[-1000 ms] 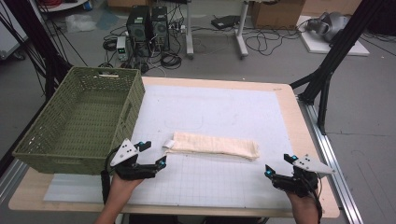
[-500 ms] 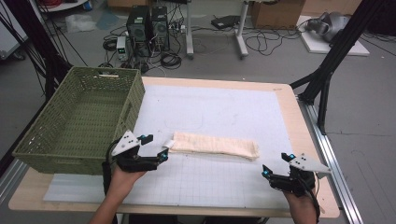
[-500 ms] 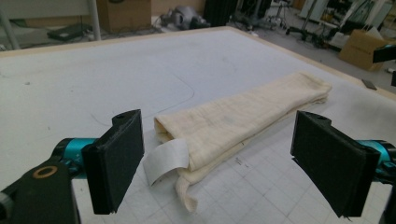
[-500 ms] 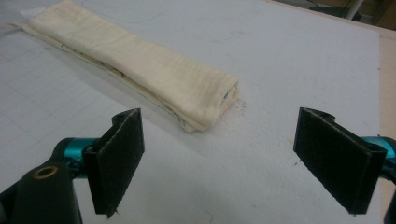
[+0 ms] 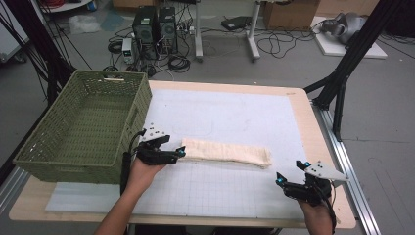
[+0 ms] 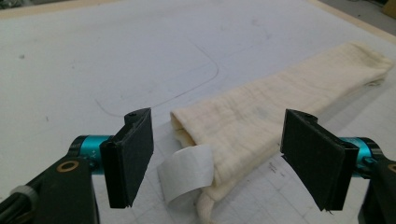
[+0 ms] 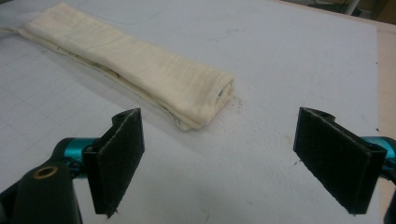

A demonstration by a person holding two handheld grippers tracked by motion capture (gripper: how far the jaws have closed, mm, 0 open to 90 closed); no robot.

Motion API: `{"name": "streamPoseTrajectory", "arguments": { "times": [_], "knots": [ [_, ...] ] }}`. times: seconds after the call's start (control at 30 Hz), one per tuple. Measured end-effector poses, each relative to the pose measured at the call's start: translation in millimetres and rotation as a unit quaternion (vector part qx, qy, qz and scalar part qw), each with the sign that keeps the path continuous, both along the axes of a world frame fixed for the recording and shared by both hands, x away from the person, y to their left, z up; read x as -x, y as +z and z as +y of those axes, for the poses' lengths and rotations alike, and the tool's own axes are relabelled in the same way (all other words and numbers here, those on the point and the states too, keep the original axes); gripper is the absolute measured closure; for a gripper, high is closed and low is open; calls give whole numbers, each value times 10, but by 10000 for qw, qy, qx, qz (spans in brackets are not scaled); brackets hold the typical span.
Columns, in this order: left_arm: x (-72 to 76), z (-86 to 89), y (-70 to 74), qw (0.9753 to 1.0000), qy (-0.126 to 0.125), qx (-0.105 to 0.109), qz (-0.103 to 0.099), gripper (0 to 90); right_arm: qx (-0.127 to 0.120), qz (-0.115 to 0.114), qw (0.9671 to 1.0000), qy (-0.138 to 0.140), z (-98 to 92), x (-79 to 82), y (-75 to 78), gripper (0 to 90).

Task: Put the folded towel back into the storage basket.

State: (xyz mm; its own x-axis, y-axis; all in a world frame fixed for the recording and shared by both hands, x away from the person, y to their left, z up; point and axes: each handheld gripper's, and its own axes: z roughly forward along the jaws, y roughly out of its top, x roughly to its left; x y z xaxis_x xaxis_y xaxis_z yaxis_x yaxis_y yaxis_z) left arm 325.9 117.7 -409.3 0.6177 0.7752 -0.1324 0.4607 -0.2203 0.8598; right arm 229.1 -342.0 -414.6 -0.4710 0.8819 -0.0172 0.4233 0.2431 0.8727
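A cream cloth (image 5: 226, 152), folded into a long strip, lies across the white mat (image 5: 235, 117) near the table's front. My left gripper (image 5: 179, 153) is open right at the strip's left end. In the left gripper view the cloth's end (image 6: 243, 135) with its white label (image 6: 187, 172) lies between the two spread pads (image 6: 128, 156). My right gripper (image 5: 291, 177) is open too, hovering near the front right of the mat, a little short of the strip's right end (image 7: 205, 105). Nothing is between its pads (image 7: 114, 161).
A green woven basket (image 5: 80, 127) stands empty at the table's left, close beside my left hand. The wooden table edge (image 5: 320, 147) runs along the right. Computers, cables and stands (image 5: 156, 29) are on the floor beyond the table.
My left gripper has moved right and forward, up to the cloth's left end. The right gripper has shifted slightly left. The cloth has not moved.
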Motion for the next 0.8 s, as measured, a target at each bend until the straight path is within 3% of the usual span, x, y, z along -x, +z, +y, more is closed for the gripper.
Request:
{"name": "streamPoseTrajectory", "arguments": {
  "times": [0.17,0.3,0.43,0.53,0.8],
  "knots": [
    [-57,-53,-52,9999,33,-24,128,248,23,13,10000,2,7,1,-5,149],
    [-103,-104,-114,9994,38,-185,304,250,29,-7,10000,18,3,-8,-15,149],
    [-146,-147,-170,9987,60,-213,463,285,42,2,10000,13,-1,-13,-21,149],
    [-179,-164,-218,9976,87,-357,587,314,15,19,10000,-14,-2,-14,-26,149],
    [-193,-214,-282,9957,9,-652,661,382,-10,-1,10000,-47,-8,-15,-31,150]
  ]
}}
